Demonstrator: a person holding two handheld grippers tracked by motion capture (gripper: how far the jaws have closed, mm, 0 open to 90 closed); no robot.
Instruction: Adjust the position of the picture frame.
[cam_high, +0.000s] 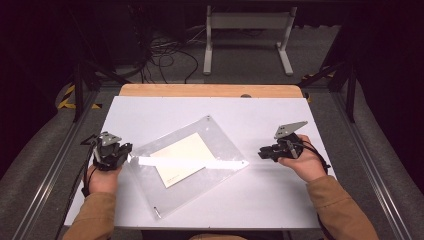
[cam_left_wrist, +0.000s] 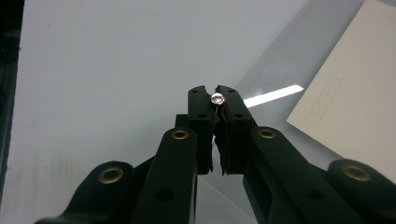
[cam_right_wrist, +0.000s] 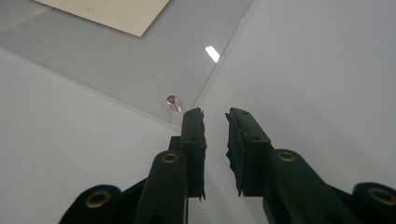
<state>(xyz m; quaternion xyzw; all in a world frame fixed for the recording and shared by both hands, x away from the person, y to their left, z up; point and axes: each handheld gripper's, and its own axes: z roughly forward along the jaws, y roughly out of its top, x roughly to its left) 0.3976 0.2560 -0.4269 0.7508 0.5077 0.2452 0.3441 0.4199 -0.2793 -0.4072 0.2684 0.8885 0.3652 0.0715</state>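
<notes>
the left tongs are clamped on a small metal screw at the clear panel's corner; the right tongs stand slightly open, empty, beside another screw.

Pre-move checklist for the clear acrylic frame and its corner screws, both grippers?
1. Left gripper shut on small silver corner screw: ok.
2. Right gripper open, nothing between its jaws: ok.
3. Right gripper lined up on the silver screw at its corner: not ok, the screw sits left of the jaws.
4. Clear acrylic frame flat on the white table: ok.
5. Cream card lying within the frame: ok.
6. Left screw loosened: cannot tell.
</notes>
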